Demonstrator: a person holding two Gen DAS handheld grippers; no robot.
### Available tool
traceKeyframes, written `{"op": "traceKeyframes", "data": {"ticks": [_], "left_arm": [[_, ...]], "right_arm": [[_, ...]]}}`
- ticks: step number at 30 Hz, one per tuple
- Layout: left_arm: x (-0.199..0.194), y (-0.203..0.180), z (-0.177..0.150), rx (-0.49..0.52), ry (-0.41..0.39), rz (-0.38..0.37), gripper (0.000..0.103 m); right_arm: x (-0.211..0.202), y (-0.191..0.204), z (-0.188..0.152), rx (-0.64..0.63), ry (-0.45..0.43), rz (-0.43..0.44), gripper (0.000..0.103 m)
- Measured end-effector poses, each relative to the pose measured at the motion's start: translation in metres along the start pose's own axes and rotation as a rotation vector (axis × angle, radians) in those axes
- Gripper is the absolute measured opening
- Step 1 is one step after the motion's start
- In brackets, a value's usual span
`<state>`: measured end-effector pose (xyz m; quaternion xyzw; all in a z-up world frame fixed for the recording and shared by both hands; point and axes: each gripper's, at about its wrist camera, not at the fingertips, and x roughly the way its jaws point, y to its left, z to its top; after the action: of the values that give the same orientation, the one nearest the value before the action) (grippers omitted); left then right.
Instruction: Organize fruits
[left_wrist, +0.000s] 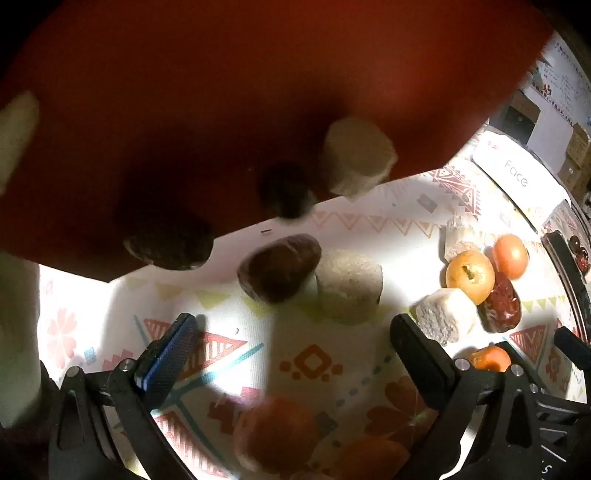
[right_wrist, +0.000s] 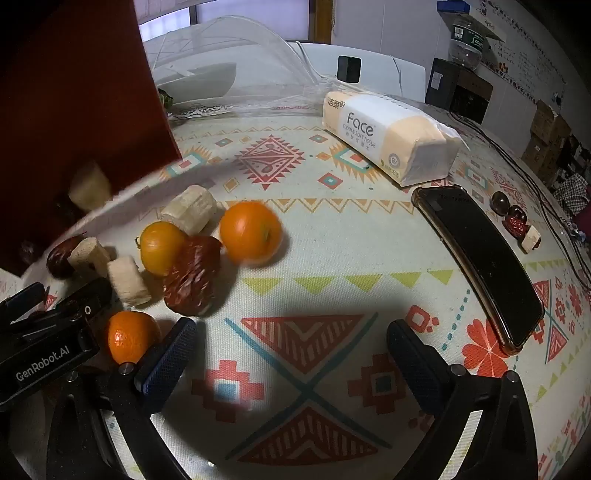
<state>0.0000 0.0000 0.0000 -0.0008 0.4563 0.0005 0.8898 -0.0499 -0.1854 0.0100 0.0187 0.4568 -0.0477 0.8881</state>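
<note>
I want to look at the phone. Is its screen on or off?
Off. The phone lies flat on the patterned tablecloth beside the tissue pack, and its screen is plain black, showing nothing.

tablecloth (right_wrist: 332, 258): cream, geometric pattern | oranges (right_wrist: 250, 233): orange | dates (right_wrist: 192, 280): dark red | tray (left_wrist: 221, 92): red
</note>
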Motion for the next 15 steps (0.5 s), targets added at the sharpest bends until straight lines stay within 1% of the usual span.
{"op": "traceKeyframes", "data": {"ticks": [11, 15], "left_arm": [[0.0002, 0.0000, 0.0000, 0.000, 0.001, 0.000, 0.103], [-0.0019, -0.0097, -0.0012, 0.001, 0.000, 0.001, 0.103]], "right_arm": [[0.0000, 0.0001, 0.0002, 0.000, 0.000, -0.001, 0.103], [0.0000, 0.0002, 0.0002, -0.001, 0.001, -0.001, 0.103]]}}
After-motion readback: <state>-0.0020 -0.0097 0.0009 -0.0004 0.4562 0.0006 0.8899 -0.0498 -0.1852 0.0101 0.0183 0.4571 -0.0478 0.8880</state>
